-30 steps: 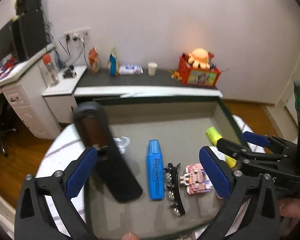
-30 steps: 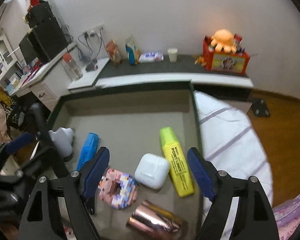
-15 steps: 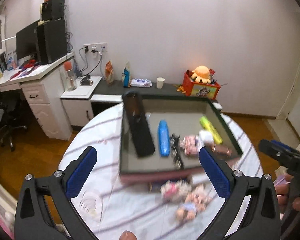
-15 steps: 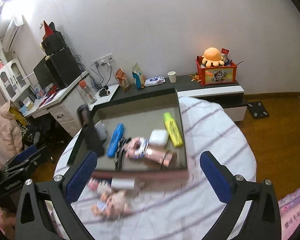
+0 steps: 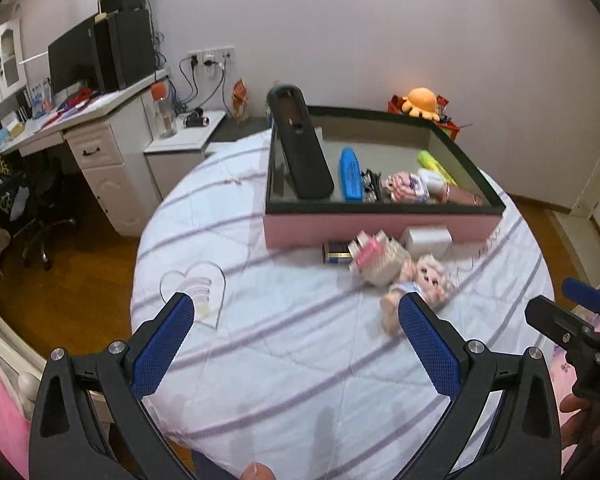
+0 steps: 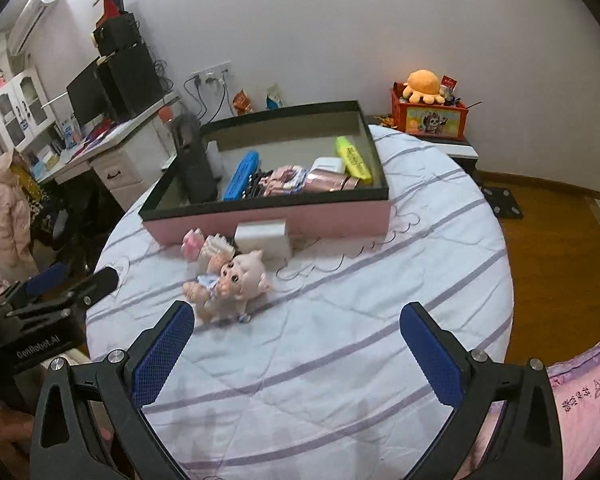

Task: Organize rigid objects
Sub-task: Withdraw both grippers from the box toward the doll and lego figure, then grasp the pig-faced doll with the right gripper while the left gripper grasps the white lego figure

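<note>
Both tongs hang back off the near edge of the counter [image 6: 340, 380]; left tongs [image 5: 296, 356] spread wide and empty, right tongs [image 6: 296, 356] likewise agape with nothing between them; this reads as the pause between placements. Just beyond lies the doll [image 6: 232, 284] on its side, the pink block toy [image 5: 376, 258] touching it, a white box [image 6: 265, 238] and a small dark box [image 5: 337, 251] against the tray's pink wall; those look like the leftovers. Next move, I'd judge: reach forward, close on the doll, lift it over the rim. Farther off, the tray [image 6: 268, 220] holds blue marker [image 6: 242, 180], yellow highlighter [image 6: 354, 158], black case [image 5: 302, 156]. A second ago both tongs were right over the tray; now they've pulled well back.
</note>
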`<state>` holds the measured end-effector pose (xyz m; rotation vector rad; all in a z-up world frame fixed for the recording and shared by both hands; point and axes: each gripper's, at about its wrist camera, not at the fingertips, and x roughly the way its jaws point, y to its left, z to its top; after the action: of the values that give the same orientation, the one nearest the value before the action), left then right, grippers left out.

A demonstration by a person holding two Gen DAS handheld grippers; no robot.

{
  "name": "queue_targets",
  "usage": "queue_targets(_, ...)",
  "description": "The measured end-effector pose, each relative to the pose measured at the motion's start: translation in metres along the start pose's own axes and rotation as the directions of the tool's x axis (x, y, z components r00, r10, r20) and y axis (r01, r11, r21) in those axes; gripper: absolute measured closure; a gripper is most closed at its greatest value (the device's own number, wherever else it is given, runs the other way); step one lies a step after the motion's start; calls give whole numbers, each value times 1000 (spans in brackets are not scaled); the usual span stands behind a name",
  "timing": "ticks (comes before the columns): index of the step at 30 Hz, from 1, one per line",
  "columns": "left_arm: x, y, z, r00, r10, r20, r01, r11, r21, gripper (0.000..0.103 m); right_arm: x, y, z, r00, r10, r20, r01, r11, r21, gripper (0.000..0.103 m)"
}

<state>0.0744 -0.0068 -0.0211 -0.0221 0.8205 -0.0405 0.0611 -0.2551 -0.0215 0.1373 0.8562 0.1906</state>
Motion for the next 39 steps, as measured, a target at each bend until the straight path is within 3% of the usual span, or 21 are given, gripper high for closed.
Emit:
queue_targets(15,4,4,-2,1000,1,-20,-1,1000,-5,0,13,8,-2,1000,2,-31,-3,1000,-26,0)
queue_targets(39,53,48,0,995,26,-92,-32,998,-62,0,107,50,6,977,46,-208,-74,989,-126,0)
